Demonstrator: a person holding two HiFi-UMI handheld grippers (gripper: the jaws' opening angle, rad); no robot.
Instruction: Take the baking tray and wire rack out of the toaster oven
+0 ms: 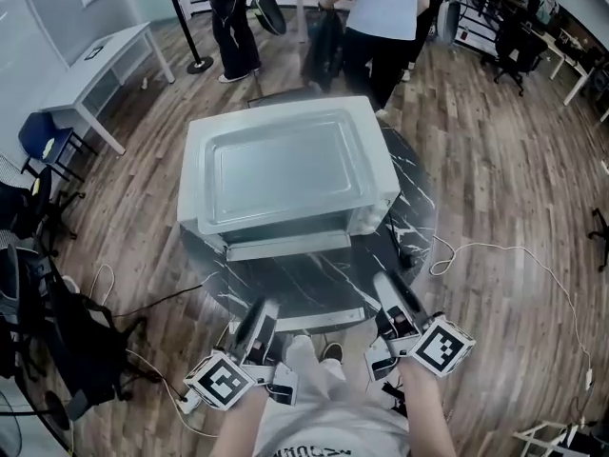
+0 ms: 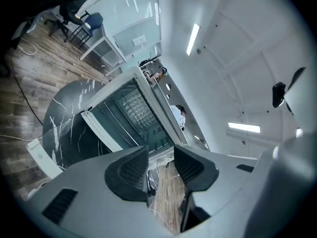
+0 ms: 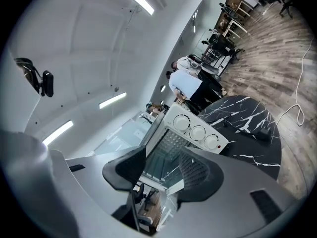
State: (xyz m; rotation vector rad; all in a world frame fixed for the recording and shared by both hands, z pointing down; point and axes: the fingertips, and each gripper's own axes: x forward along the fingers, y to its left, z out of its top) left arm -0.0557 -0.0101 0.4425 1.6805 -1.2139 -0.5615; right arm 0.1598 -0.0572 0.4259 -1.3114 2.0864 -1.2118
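The left gripper (image 1: 257, 318), at the toaster oven's (image 1: 285, 165) seven o'clock, has its jaws spread around nothing, and the right gripper (image 1: 392, 295) at five o'clock is the same. Best to bring both in level toward twelve and take the front lip squarely. The head view shows only the oven's roof. The gripper views look inside to the gridded wire rack (image 2: 132, 107); the baking tray cannot be made out. Only the right gripper view shows the knobs (image 3: 198, 132).

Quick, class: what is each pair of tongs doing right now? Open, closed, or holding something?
Left tongs: open, holding nothing.
Right tongs: open, holding nothing.
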